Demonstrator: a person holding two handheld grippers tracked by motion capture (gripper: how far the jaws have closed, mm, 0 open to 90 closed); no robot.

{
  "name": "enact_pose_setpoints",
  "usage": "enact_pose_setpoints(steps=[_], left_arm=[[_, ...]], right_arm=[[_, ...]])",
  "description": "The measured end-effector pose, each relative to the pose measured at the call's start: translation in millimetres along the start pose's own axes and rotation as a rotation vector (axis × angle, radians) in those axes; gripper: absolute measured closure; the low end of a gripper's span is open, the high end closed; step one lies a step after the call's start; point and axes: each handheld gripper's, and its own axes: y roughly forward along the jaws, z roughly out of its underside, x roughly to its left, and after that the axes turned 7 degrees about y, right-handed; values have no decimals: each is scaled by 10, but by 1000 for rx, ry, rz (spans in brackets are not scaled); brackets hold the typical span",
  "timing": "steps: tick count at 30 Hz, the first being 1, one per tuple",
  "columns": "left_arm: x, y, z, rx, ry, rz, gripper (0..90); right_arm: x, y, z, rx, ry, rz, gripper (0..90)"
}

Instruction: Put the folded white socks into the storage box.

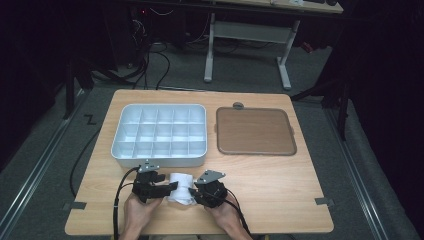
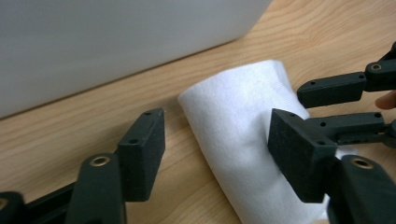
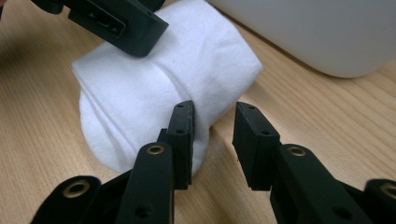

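**Rolled cloth between both grippers, no grip taken, tray empty**

I am holding my left gripper (image 2: 217,154) with its jaws spread wide; the white rolled cloth (image 2: 243,140) is lying between them, pressed against the right-hand pad and apart from the left-hand one. Nothing is being clamped. My right gripper (image 3: 212,140) is standing with its jaws parted by a narrow gap, one pad touching the edge of the cloth (image 3: 154,93), bare table showing in the gap. That one is released as well.

In the high view the cloth (image 1: 181,187) is resting on the table (image 1: 280,190) between my left gripper (image 1: 167,189) and right gripper (image 1: 196,191), just short of the near wall of the white compartment tray (image 1: 158,159).

Progress, as I am judging it: the roll looks formed, but it is not lifted, and every visible tray compartment is sitting empty. Gripping, lifting and placing are all outstanding.

Clearances: the tray wall is running close ahead of my fingers, so forward room is tight. The table's near edge lies close behind my hands. Open wood is stretching to either side, more to the right. The brown lid (image 1: 255,131) is lying well apart, beyond and to the right.
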Motion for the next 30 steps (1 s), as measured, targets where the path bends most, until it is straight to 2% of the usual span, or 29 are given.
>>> enact_pose_setpoints(steps=[4, 9, 13, 17, 21, 25, 30], left_arm=[[-18, -26, -79, -5, -46, 21, 305], [-57, 42, -100, 20, -42, 18, 277], [-90, 98, -95, 33, -48, 13, 274], [-79, 178, -46, 65, -43, -18, 289], [-57, 221, 18, 89, -51, -24, 299], [-38, 245, 50, 103, -76, -22, 298], [-74, 255, 85, 98, -48, -14, 343]], right_arm=[[-32, -84, -6, -17, 17, -6, 673], [-112, -185, 18, -45, 37, 12, 668], [-268, -290, 85, -59, 67, 48, 665], [-442, -405, 178, -60, 98, 100, 659], [-662, -544, 302, -62, 144, 159, 641], [-892, -677, 460, -60, 190, 228, 620], [-1103, -785, 620, -51, 238, 307, 597]])
